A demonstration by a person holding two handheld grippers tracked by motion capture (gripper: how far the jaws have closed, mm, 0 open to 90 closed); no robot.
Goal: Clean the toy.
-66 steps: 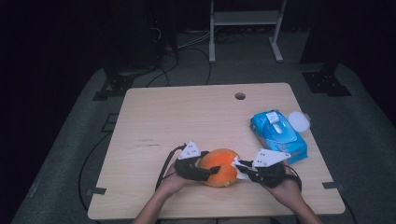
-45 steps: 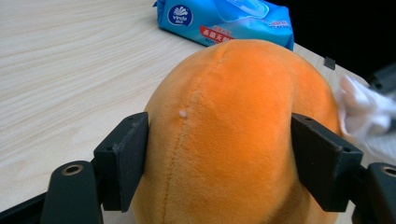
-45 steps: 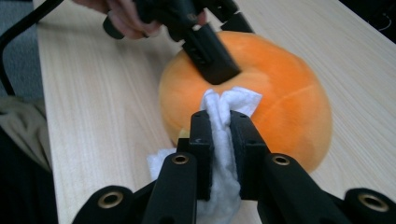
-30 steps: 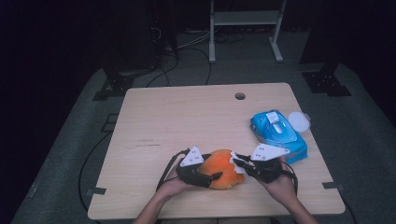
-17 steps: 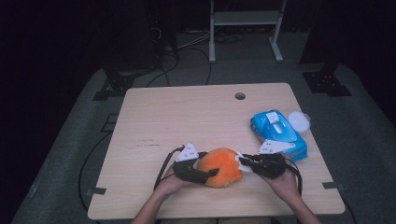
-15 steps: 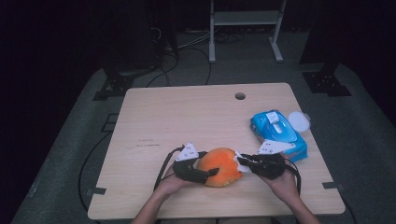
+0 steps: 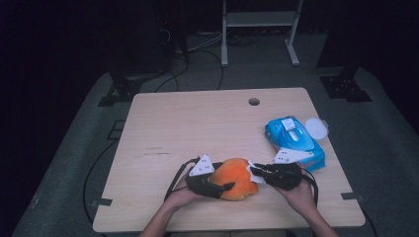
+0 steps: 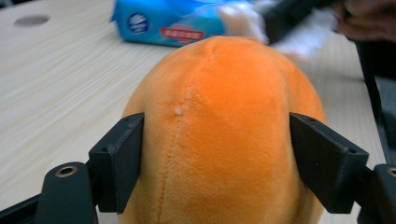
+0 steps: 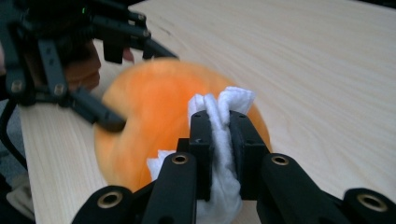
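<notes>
An orange plush toy (image 7: 236,177) rests near the table's front edge. My left gripper (image 7: 222,187) is shut on it from the left; in the left gripper view both jaws press into the plush's (image 8: 219,93) sides. My right gripper (image 7: 254,172) comes in from the right, shut on a crumpled white wipe (image 7: 252,167). In the right gripper view the wipe (image 9: 224,100) sticks up between the shut jaws of that gripper (image 9: 219,119) and lies against the plush's (image 9: 154,107) right side.
A blue pack of wet wipes (image 7: 294,143) lies just behind the right hand, with a round white lid (image 7: 316,128) beside it. The wooden table (image 7: 197,123) has a small hole (image 7: 254,101) near its far edge. Dark floor, cables and stands surround it.
The right gripper with the wipe has shifted slightly along the plush's right side. The left gripper has tilted a little and keeps its hold on the plush.
</notes>
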